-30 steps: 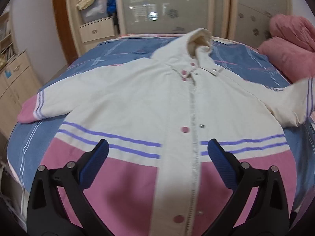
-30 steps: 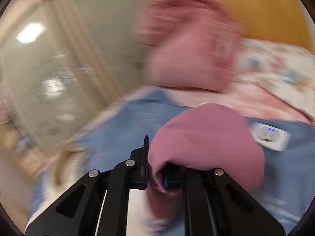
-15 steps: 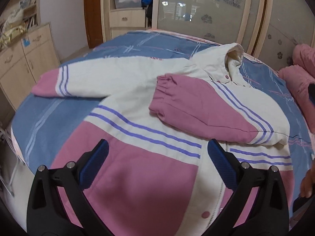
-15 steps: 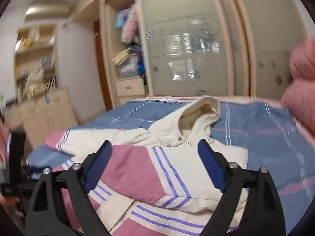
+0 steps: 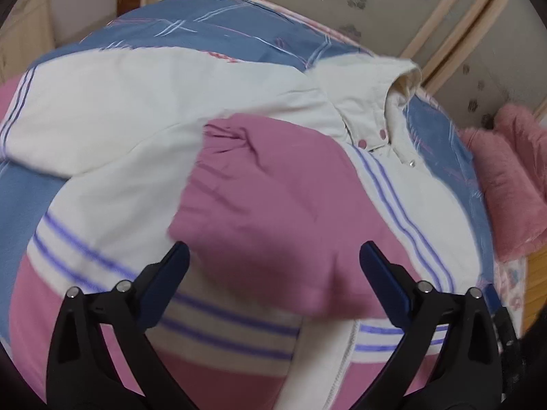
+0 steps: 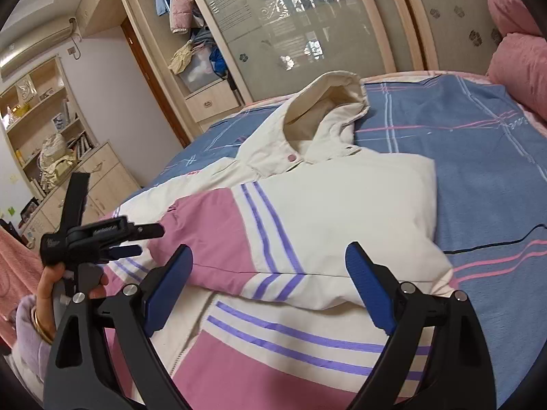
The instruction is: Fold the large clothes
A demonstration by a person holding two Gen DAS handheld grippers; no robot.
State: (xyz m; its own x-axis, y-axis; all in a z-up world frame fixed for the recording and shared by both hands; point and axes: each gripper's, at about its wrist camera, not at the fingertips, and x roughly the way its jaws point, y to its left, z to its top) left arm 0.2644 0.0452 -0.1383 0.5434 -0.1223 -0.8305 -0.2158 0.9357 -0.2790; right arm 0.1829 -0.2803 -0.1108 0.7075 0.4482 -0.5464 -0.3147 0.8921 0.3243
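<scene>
A large white and pink hooded jacket [image 5: 112, 157] with purple stripes lies front-up on the bed; it also shows in the right wrist view [image 6: 307, 328]. Its right sleeve [image 5: 273, 205] is folded across the chest, pink cuff toward the left; the same sleeve shows in the right wrist view [image 6: 307, 225]. The other sleeve [image 5: 85, 99] lies spread out to the left. My left gripper [image 5: 273, 283] is open and empty, just above the folded sleeve. My right gripper [image 6: 270, 290] is open and empty over the jacket's lower front. The left gripper also shows in the right wrist view [image 6: 136, 239].
The bed has a blue striped sheet [image 6: 478, 157]. Pink pillows [image 5: 512, 184] lie at the right, also seen in the right wrist view [image 6: 519, 65]. A wardrobe with glass doors [image 6: 307, 27] stands behind the bed, and shelves and drawers [image 6: 51, 157] stand at the left.
My right gripper carried the right sleeve across the chest, let it go and opened. My left gripper moved in closer over the folded sleeve.
</scene>
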